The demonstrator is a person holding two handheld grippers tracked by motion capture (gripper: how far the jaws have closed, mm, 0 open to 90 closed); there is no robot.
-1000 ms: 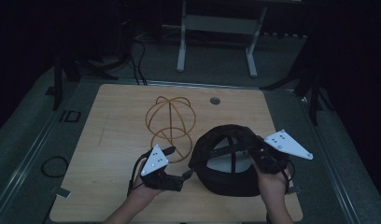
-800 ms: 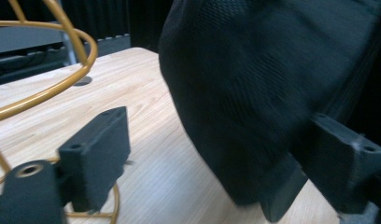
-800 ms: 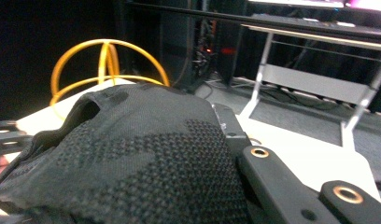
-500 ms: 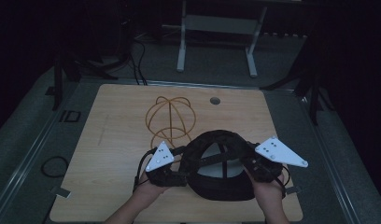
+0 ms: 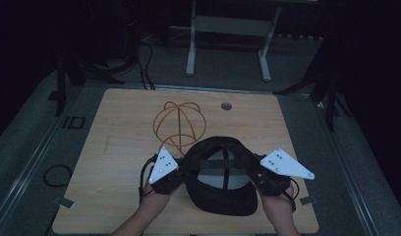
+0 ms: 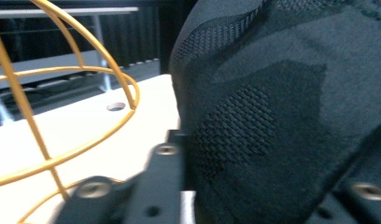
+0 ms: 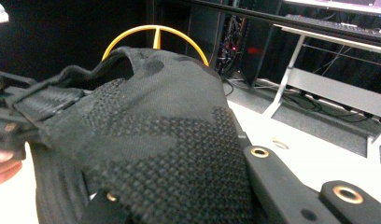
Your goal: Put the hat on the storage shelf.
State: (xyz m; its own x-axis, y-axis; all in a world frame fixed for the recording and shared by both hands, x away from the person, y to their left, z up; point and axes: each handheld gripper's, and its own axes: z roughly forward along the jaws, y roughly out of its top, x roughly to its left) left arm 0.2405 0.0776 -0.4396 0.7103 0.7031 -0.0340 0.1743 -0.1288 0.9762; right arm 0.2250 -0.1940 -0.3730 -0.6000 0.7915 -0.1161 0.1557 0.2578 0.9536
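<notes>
Left gripper (image 5: 181, 172) just closed on cap (image 5: 223, 196), right gripper (image 5: 257, 172) clamping cap

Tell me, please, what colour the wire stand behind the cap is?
Yellow-gold; the wire stand shows best in the left gripper view.

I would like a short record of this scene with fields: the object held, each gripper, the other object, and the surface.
held object: black cap, upside down, its strap facing the stand
left gripper: jaws just closed, gripping the cap's left side
right gripper: shut on the cap's right side
other object: yellow wire stand, just behind the cap
surface: wooden table
</notes>
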